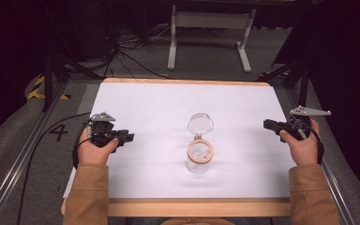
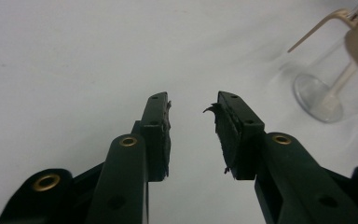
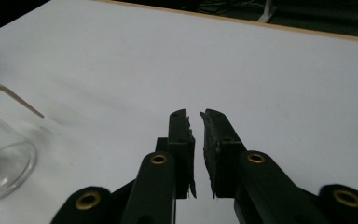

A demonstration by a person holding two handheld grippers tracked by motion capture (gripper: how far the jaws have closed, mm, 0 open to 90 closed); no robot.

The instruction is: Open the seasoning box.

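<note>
Left gripper (image 2: 192, 109): jaws parted with a clear gap, nothing between them; worn black pads (image 2: 162, 122), frayed at the edges. In the high view it (image 1: 129, 137) was held in the person's left hand (image 1: 93, 149) at the left side of the white table (image 1: 145, 103), pointing inward.

Right gripper (image 3: 194, 116): jaws nearly together, a narrow slit left between the pads, empty. In the high view it (image 1: 265, 123) sat in the right hand (image 1: 303, 144) at the table's right edge, pointing inward, grey plate on top.

Glass jar (image 1: 198, 157): clear, upright, mid-table, between the two grippers and well apart from both; tan ring around its mouth; hinged glass lid (image 1: 200, 123) thrown open to the far side. Its base showed at the upper right of the left gripper view (image 2: 318, 95) and the lower left of the right gripper view (image 3: 4, 170).
</note>
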